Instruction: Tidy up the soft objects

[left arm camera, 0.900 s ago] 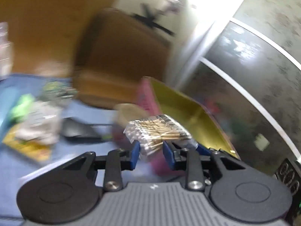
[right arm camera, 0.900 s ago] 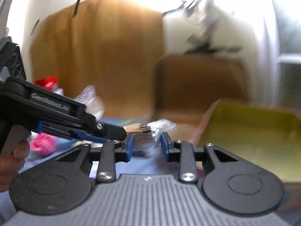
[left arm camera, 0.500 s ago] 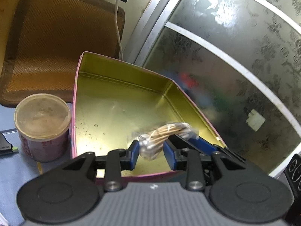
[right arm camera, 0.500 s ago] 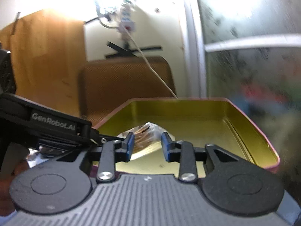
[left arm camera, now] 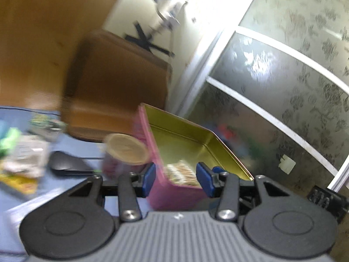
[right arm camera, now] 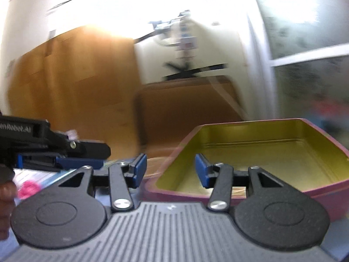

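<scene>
Inside one pink tin (left arm camera: pixel 174 193) one cotton-swab packet (left arm camera: pixel 182 173), one lidded cup (left arm camera: pixel 126 150) beside, left claw (left arm camera: pixel 176 180) and right claw (right arm camera: pixel 170 170) both parted, empty.

Round lidded tub (left arm camera: pixel 127 150), standing on the blue desk (left arm camera: pixel 72 187) just left of and beyond the left tongs. Black computer mouse (left arm camera: pixel 67 163), farther left on the desk, apart from the tub. Brown woven chair back (left arm camera: pixel 117 85), behind the desk, ahead of the tongs. Frosted patterned glass panels with white frames (left arm camera: pixel 283 83), upper right. Wooden board (right arm camera: pixel 72 87), rear left.
</scene>
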The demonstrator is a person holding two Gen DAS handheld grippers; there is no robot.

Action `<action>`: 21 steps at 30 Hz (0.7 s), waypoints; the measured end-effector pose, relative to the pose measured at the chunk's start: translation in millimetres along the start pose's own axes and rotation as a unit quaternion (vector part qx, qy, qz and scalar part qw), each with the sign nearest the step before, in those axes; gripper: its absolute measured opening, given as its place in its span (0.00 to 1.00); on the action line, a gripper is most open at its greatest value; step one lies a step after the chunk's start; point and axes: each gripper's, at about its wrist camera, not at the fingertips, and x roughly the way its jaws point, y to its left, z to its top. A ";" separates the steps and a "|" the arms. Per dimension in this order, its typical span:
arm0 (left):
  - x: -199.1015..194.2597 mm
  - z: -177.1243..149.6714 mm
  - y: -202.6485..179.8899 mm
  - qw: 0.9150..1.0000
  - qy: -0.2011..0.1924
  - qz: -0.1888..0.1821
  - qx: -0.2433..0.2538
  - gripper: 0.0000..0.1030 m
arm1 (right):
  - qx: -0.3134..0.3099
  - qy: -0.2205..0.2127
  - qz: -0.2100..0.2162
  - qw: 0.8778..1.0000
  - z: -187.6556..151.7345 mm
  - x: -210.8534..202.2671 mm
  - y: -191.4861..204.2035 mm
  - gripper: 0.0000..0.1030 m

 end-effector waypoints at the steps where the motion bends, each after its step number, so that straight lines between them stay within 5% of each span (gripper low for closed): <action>1: -19.6 -2.8 10.5 1.000 -0.010 0.007 -0.007 0.41 | -0.011 0.018 0.013 1.000 -1.0 2.5 14.6 0.51; 4: -73.8 -9.4 41.4 0.998 -0.040 0.034 -0.025 0.44 | -0.017 0.063 0.063 0.996 -4.7 11.5 47.2 0.53; 8: -149.0 -27.6 81.2 0.990 -0.062 0.123 -0.042 0.45 | -0.051 0.112 0.108 0.986 -19.8 21.0 84.9 0.54; 12: -206.8 -40.5 103.9 0.965 -0.040 0.258 -0.020 0.45 | -0.079 0.141 0.130 0.978 -28.2 25.5 106.4 0.59; 14: -226.4 -41.1 114.5 0.952 -0.031 0.303 -0.023 0.47 | -0.087 0.151 0.134 0.976 -28.6 29.2 110.4 0.71; 16: -231.5 -37.7 120.6 0.952 -0.031 0.303 -0.039 0.47 | -0.090 0.158 0.128 0.975 -33.1 34.2 124.1 0.74; 21: -180.0 -30.9 114.9 0.974 -0.021 0.217 -0.062 0.56 | -0.113 0.188 0.138 0.966 -27.7 50.0 132.2 0.84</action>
